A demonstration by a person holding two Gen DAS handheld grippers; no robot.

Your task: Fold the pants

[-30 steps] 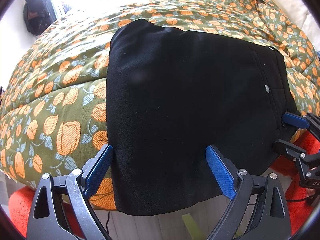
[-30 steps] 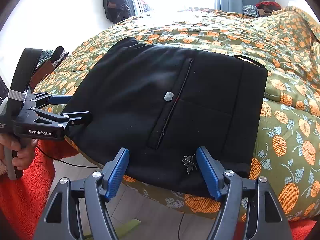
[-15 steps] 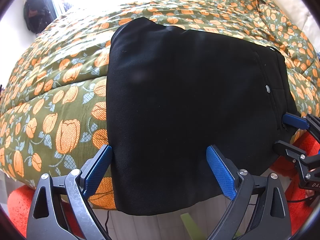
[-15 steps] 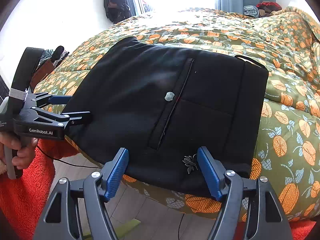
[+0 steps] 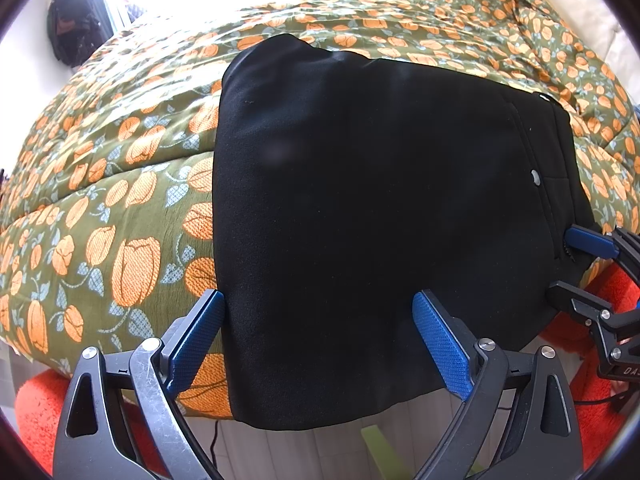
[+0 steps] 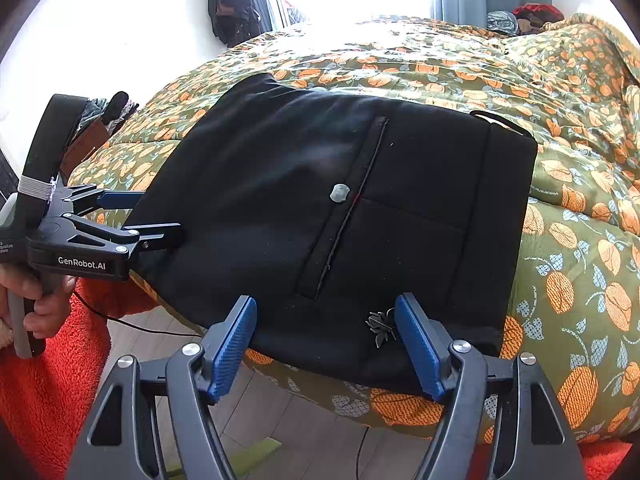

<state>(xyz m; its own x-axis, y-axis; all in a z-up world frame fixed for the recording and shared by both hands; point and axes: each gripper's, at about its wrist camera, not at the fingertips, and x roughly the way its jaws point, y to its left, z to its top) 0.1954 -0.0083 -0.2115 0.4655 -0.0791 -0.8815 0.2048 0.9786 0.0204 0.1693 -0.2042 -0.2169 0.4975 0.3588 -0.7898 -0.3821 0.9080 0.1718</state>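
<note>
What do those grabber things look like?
Each gripper is black with silver bolts and two fingers faced with bumpy blue pads. The left gripper has white "GenRobot.AI" lettering, a curved black handle wrapped in grey tape, and a thin black cable.

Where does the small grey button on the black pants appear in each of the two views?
Left wrist view: the grey button sits far right, beside the pocket seam.
Right wrist view: the grey button sits near the centre, left of the same seam.
Shared landmark: the black pants on the floral duvet.
</note>
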